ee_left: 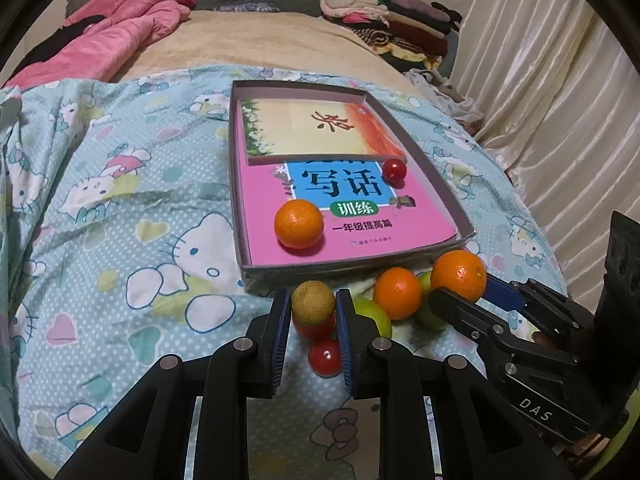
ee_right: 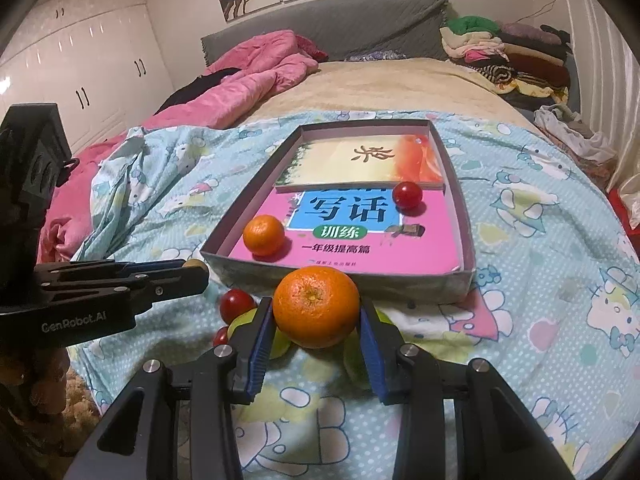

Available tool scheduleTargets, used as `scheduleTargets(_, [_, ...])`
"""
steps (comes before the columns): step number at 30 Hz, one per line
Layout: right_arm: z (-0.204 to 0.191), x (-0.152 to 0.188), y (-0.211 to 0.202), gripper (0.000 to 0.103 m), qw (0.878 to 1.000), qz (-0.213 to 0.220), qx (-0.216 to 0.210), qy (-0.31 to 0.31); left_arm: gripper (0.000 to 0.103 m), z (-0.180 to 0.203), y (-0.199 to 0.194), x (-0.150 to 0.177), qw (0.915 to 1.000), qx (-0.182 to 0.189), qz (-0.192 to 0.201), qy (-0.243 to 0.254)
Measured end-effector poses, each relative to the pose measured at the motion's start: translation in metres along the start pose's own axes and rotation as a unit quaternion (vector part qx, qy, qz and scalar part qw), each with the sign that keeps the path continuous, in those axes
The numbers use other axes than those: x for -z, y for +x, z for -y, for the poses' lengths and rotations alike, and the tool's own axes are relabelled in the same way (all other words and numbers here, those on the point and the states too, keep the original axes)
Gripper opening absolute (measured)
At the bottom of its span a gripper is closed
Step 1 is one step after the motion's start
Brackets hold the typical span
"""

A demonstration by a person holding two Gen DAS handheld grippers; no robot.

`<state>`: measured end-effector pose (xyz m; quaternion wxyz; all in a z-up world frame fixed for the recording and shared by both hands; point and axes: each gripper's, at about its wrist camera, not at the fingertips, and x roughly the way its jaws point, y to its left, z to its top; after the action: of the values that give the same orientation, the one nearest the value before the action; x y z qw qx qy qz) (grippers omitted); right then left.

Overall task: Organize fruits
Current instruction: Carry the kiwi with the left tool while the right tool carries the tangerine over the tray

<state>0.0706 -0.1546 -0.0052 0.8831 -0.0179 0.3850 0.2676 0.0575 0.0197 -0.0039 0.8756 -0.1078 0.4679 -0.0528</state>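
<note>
A shallow cardboard box (ee_left: 460, 216) (ee_right: 466, 216) lies on the bed with two books inside, plus an orange (ee_left: 298, 224) (ee_right: 264, 235) and a red tomato (ee_left: 394, 171) (ee_right: 407, 195). My left gripper (ee_left: 313, 306) is shut on a small brownish-green round fruit (ee_left: 312, 302) just before the box's near wall. My right gripper (ee_right: 316, 314) (ee_left: 466, 288) is shut on a large orange (ee_right: 316, 306) (ee_left: 458, 275). Beneath them lie another orange (ee_left: 398, 293), green fruits (ee_left: 372, 316) and red tomatoes (ee_left: 325, 356) (ee_right: 237, 305).
The Hello Kitty bedsheet (ee_left: 140, 208) covers the near part of the bed. A pink quilt (ee_right: 248, 80) is bunched at the far left, folded clothes (ee_right: 500, 52) are piled at the far right. White curtains (ee_left: 560, 80) hang on the right.
</note>
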Motion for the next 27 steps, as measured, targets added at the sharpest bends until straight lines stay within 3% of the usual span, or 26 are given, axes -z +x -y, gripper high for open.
scheduleTargets(27, [0.039,-0.017,-0.004,0.041,0.999,0.021,0.024,0.038,0.023,0.03,0.011,-0.021,0.9997,0.001,0.015,0.019])
